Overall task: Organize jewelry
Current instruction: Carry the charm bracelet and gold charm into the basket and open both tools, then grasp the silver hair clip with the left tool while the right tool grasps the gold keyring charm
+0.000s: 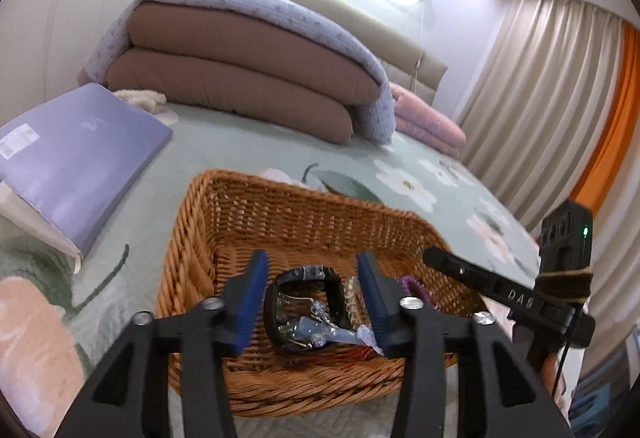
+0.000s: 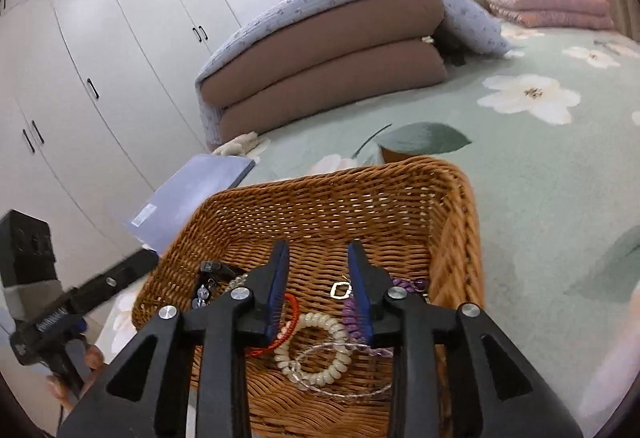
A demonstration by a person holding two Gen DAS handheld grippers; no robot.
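Both tongs hang open over the basket [image 2: 460,205] on the bed [image 2: 540,165], gripping nothing. Between the left tongs [image 1: 312,274] lies a black watch [image 1: 304,308] tangled with clear beads; between the right tongs [image 2: 318,262] sit a small gold ring [image 2: 340,289], a white coil band [image 2: 316,348] nearer the wrist, and a red cord [image 2: 290,322] by the left finger. To sort cleanly, I judge it best to lower onto one piece, close on a free edge, and lift slowly so neighbours fall away.

The wicker basket's [image 2: 456,222] near rim is hidden behind gripper arms.
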